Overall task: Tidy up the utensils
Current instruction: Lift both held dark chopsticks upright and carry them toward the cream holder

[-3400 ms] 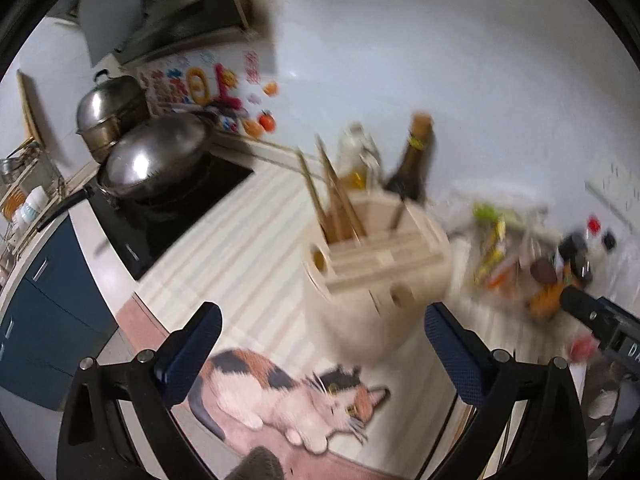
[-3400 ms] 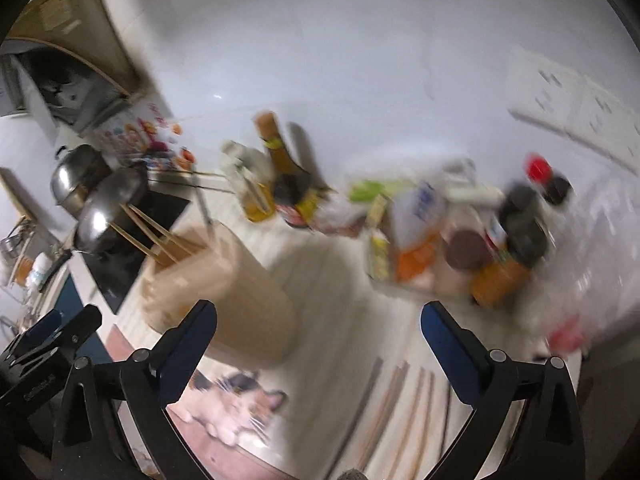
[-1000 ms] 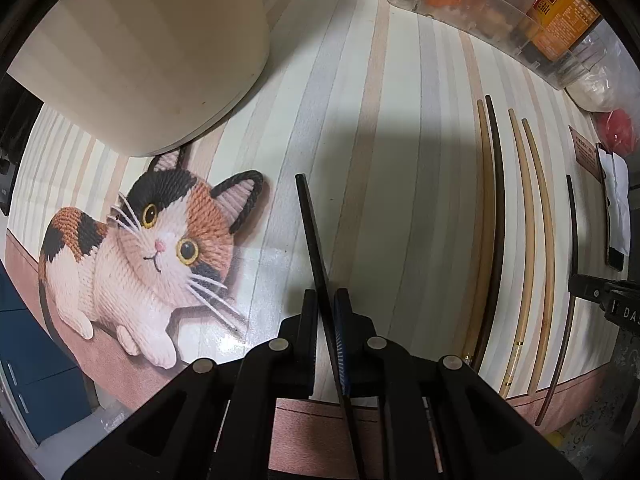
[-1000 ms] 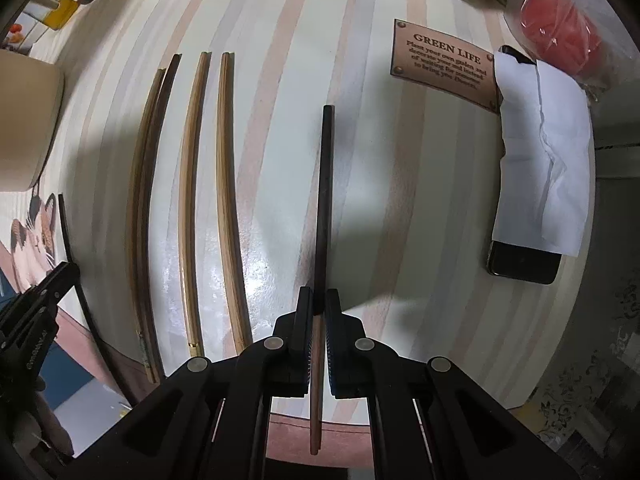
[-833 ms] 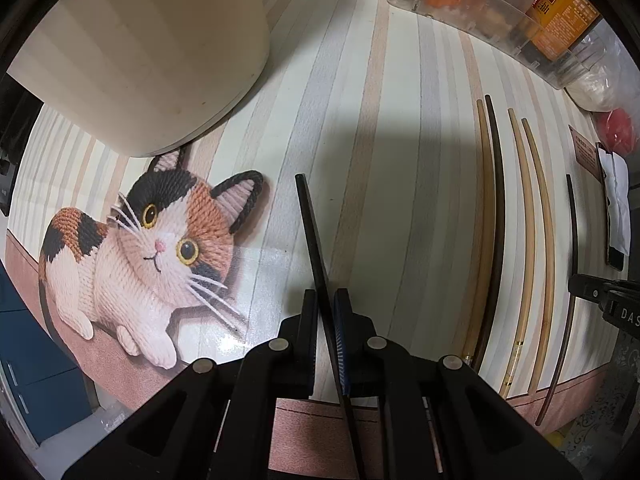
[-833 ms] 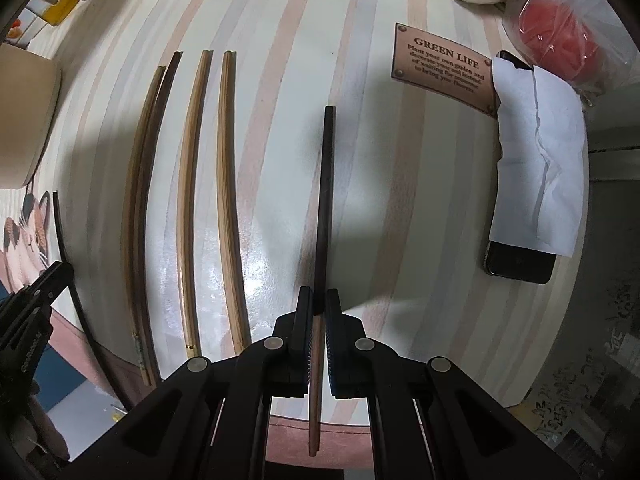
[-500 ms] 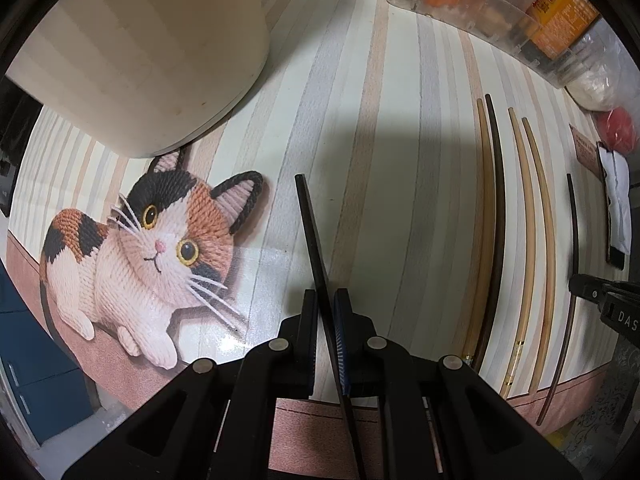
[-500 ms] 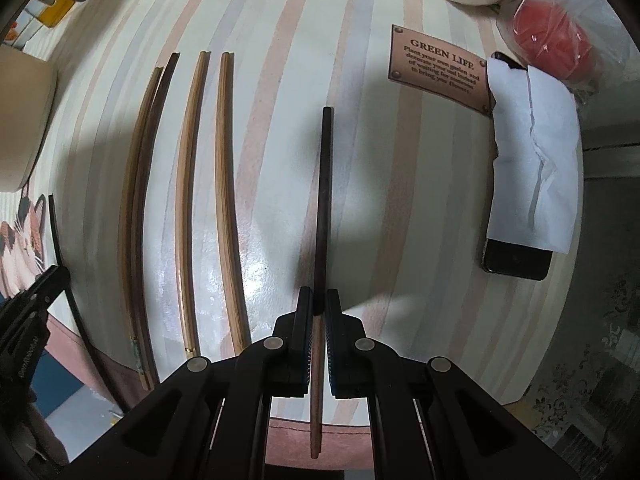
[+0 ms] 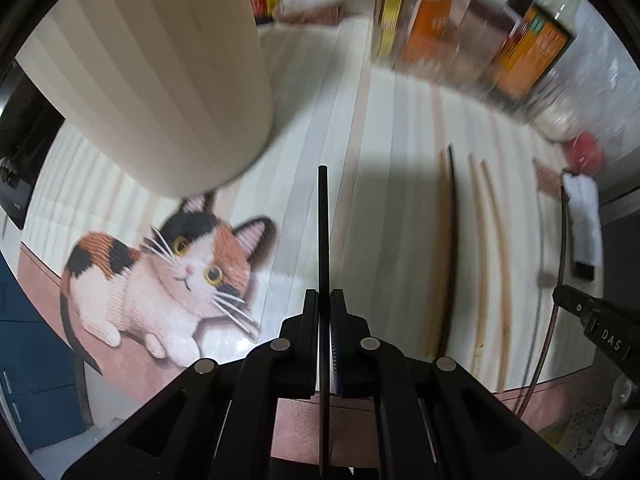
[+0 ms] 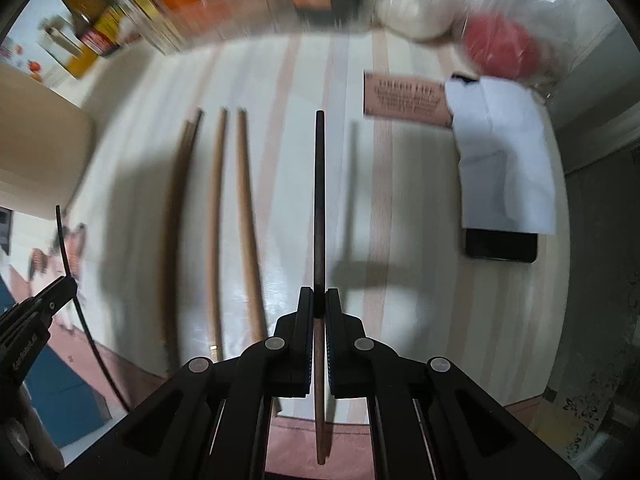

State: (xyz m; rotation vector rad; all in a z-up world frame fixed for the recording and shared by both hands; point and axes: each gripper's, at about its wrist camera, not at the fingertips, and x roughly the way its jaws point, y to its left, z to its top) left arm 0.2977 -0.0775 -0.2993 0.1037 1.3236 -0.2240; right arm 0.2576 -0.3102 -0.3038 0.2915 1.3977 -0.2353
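Note:
My left gripper (image 9: 324, 300) is shut on a black chopstick (image 9: 322, 220), its jaws closing tight on it, and the stick hangs above the cat mat (image 9: 168, 272). The cream utensil holder (image 9: 160, 80) stands just ahead to the left. My right gripper (image 10: 319, 300) is shut on a dark brown chopstick (image 10: 319, 184), lifted off the striped mat with its shadow beside it. Several wooden chopsticks (image 10: 216, 220) lie side by side on the mat between the two grippers, and they also show in the left wrist view (image 9: 480, 248).
Bottles and sauce jars (image 9: 520, 40) crowd the back of the counter. A phone (image 10: 500, 245) under white paper (image 10: 504, 160), a brown label (image 10: 404, 100) and a bagged red thing (image 10: 500, 46) lie at the right. The counter edge runs close below both grippers.
Both grippers have risen with their chopsticks off the mat, and the views now reach further toward the back. The left chopstick now sits straight between the jaws instead of slanted.

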